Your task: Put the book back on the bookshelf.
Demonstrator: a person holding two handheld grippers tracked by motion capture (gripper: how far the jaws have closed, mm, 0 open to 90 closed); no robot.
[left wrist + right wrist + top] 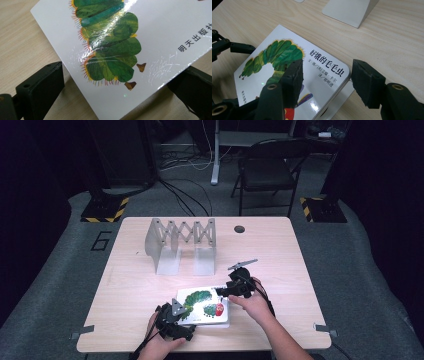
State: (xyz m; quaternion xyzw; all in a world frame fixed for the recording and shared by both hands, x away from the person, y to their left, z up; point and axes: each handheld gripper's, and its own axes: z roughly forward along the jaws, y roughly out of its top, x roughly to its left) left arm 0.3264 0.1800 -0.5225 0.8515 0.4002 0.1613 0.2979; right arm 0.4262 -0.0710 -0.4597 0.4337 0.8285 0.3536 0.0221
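A book (pixel 204 306) lies flat on the table (pixel 280 250) near its front edge, between the left gripper (pixel 181 320) and the right gripper (pixel 226 291), with an expanding rack (pixel 181 244) standing behind it.

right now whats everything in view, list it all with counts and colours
book: 1, white cover with green caterpillar, flat at the table's near edge
rack: 1, grey, folding, two feet, far left part of the table
table: 1, light wood, centre
round hole: 1, dark, far edge of the table
folding chair: 1, black, behind the table
left tool: 1, black, jaws either side of the book's near left corner
right tool: 1, black, jaws astride the book's far right corner
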